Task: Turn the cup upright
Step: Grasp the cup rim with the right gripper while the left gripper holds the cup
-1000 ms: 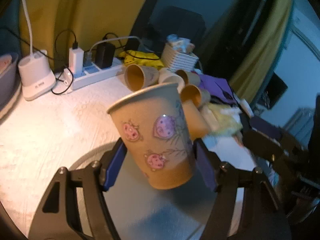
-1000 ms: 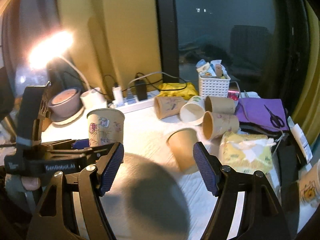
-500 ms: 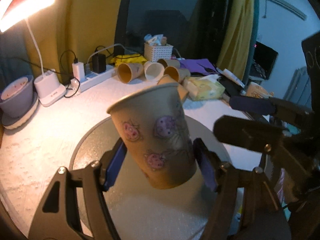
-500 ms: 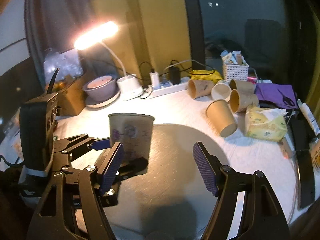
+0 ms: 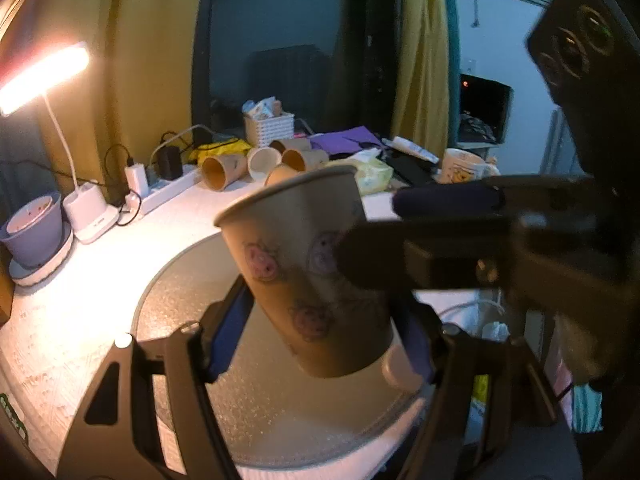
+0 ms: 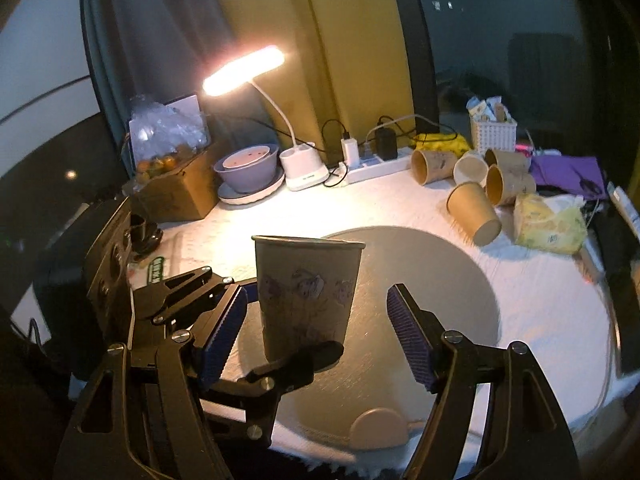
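Cup (image 5: 308, 272), left wrist view: tapered paper, tan, rolled rim, printed with pink and purple ladybird-like motifs and thin line drawings. Mouth up, tilted slightly, pinched near its base by the left gripper (image 5: 320, 336), blue ribbed pads on black angular fingers (image 5: 230, 332) against both sides. Held above a round grey mat (image 5: 176, 312) with a speckled, grainy finish. Mat lies on a white, embossed cloth covering the surface (image 5: 60, 320). Right gripper (image 5: 444, 236) enters from the right, blurred, one dark finger crossing in front of the cup wall; whether it touches cannot be told here. Farther back: a cluster of paper cups (image 5: 256, 164) lying on their sides, a white power strip (image 5: 168, 192) with chargers, a lit desk lamp (image 5: 44, 76) on a curved white neck.

Right wrist view: cup (image 6: 306, 300) upright, mouth level, over the grey mat (image 6: 448, 280). Left gripper (image 6: 280, 332) clamps it low from the left side, one finger passing under and in front of the base. Right gripper (image 6: 316, 336) spread wide, its ribbed blue fingers (image 6: 410, 340) standing to either side of the cup, the right one clearly apart from the wall. Also: purple bowl (image 6: 248, 168) on a pale plate, white woven basket (image 6: 492, 136), yellow tissue pack (image 6: 548, 224), cardboard box (image 6: 176, 188).
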Action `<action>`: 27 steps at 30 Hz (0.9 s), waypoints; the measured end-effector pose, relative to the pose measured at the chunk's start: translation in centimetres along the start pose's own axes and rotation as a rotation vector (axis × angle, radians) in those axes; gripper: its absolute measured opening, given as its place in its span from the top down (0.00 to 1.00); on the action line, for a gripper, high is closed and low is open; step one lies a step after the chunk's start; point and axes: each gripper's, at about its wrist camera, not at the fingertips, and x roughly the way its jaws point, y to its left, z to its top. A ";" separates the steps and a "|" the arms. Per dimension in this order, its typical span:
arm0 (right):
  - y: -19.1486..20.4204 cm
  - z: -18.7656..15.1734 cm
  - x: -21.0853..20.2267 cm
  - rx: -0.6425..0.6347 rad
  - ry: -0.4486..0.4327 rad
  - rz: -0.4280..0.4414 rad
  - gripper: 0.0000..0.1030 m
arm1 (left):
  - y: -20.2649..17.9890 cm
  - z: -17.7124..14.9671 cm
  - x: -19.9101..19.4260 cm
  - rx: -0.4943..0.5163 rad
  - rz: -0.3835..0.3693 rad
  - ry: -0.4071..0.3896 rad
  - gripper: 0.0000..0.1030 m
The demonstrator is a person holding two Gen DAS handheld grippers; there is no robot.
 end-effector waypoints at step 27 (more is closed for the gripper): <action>0.0 -0.8 -0.1 0.061 0.034 0.131 0.31 | -3.9 -1.6 -2.6 0.206 -0.017 -0.095 0.33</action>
